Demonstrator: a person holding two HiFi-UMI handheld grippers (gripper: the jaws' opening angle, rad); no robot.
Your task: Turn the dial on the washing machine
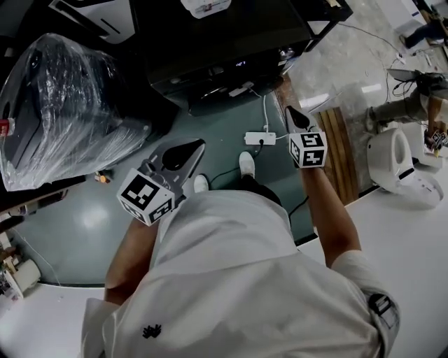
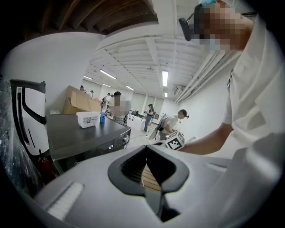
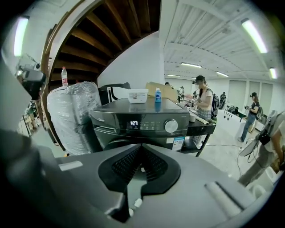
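Right gripper [image 3: 141, 150] had its jaws pressed together on nothing, well apart from the washing machine [image 3: 133, 116]. The silver dial [image 3: 171, 126] sat on the right of the machine's front panel, untouched. Left gripper [image 2: 147, 150] was also closed and empty, over the green floor [image 1: 231, 133].

White power strip [image 1: 260, 138] flat on the green floor [image 1: 91, 224], thin white cord trailing off toward the upper edge. Far to the strip's left, a bulky dark unit wrapped in clear plastic film [image 1: 66, 105]. Just right of the strip, a run of wooden slats [image 1: 341, 150]; further right again, a rounded white appliance [image 1: 400, 164]. Well above the strip, at the top edge, a white lidded box [image 1: 205, 7].
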